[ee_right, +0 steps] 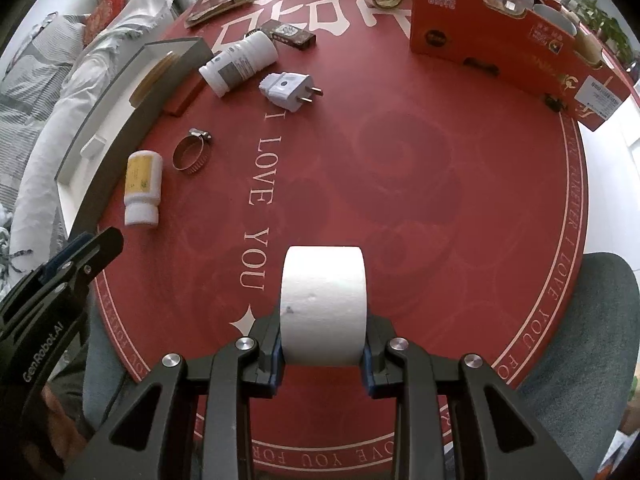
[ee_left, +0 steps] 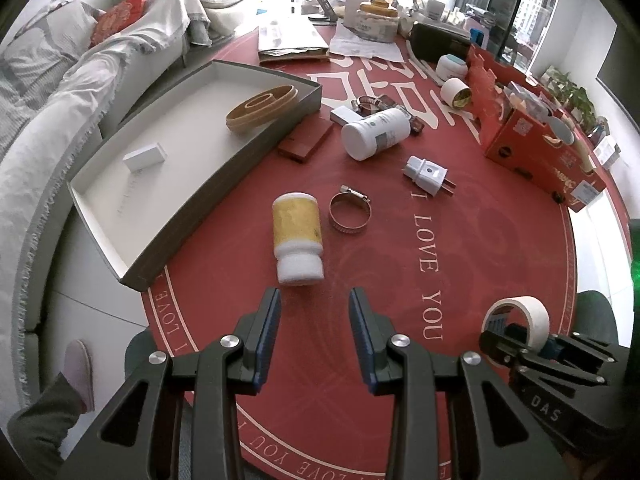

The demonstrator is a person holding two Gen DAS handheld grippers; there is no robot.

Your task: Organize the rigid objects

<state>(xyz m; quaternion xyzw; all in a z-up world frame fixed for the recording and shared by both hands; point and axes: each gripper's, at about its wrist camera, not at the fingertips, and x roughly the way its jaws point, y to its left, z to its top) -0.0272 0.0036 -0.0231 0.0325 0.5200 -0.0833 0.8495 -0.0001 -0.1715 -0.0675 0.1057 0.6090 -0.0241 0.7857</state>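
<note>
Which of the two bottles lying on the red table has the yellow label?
The smaller bottle, lying beside the metal hose clamp nearest the left hand-held gripper. The bigger white bottle farther back has a grey label.

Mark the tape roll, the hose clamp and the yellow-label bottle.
tape roll (ee_right: 323, 304), right wrist view, outer white face.
hose clamp (ee_left: 350, 215), left wrist view, metal band.
yellow-label bottle (ee_left: 297, 222), left wrist view, yellow label.

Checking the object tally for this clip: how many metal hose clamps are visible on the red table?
2. One hose clamp lies beside the yellow-labelled bottle; a second clamp sits farther back, behind the big white bottle. Clutter at the far end could hide more.
</note>
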